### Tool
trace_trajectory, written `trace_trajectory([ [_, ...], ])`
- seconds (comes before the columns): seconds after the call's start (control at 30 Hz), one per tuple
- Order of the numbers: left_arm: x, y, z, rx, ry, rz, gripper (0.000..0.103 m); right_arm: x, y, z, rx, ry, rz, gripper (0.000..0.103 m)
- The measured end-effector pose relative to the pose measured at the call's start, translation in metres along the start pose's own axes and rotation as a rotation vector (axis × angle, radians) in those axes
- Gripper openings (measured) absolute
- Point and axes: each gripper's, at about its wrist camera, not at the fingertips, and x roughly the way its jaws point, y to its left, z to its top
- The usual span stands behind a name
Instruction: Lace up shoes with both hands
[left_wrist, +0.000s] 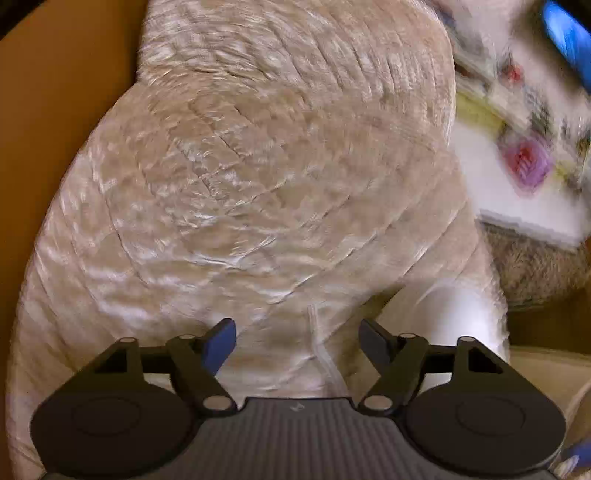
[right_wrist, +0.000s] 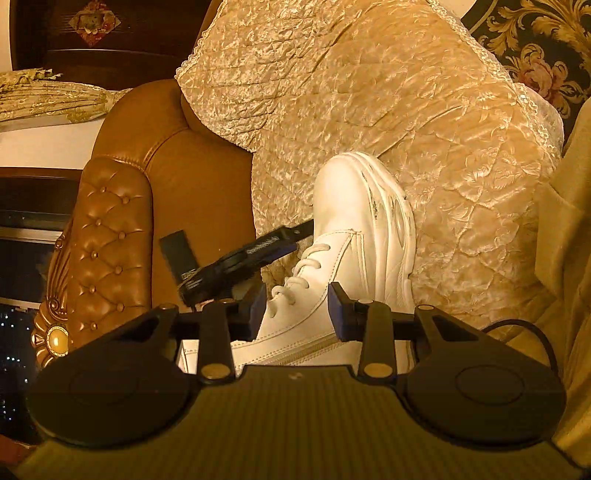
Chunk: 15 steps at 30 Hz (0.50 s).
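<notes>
A white high-top shoe (right_wrist: 354, 221) lies on a quilted beige cover (right_wrist: 424, 129), toe pointing away, with white laces (right_wrist: 301, 267) crossed up its front. My right gripper (right_wrist: 298, 314) is shut on the shoe's upper near the ankle, pads against both sides. In the blurred left wrist view, my left gripper (left_wrist: 297, 341) is open above the cover. A thin pale lace strand (left_wrist: 321, 354) runs between its jaws without touching either pad. A corner of the shoe (left_wrist: 454, 314) shows to its right. In the right wrist view, the left gripper's fingers (right_wrist: 258, 249) hover just left of the laces.
The cover drapes a brown tufted leather armchair (right_wrist: 110, 240). A floral cushion (left_wrist: 524, 147) lies at the right of the left wrist view, with dark floral fabric (right_wrist: 535, 55) at the upper right of the right wrist view. A black cable (right_wrist: 532, 328) runs by the right gripper.
</notes>
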Motion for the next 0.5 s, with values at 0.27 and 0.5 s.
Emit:
trace_trajectory([
  [0.27,0.024,-0.008,-0.002,-0.028,0.123,0.084,0.041,-0.003,-0.001,0.000,0.007,-0.008,-0.005,0.043],
  [0.5,0.031,-0.033,-0.015,0.130,0.088,0.189,0.039,-0.002,-0.007,0.003,0.037,-0.006,0.002,0.043],
])
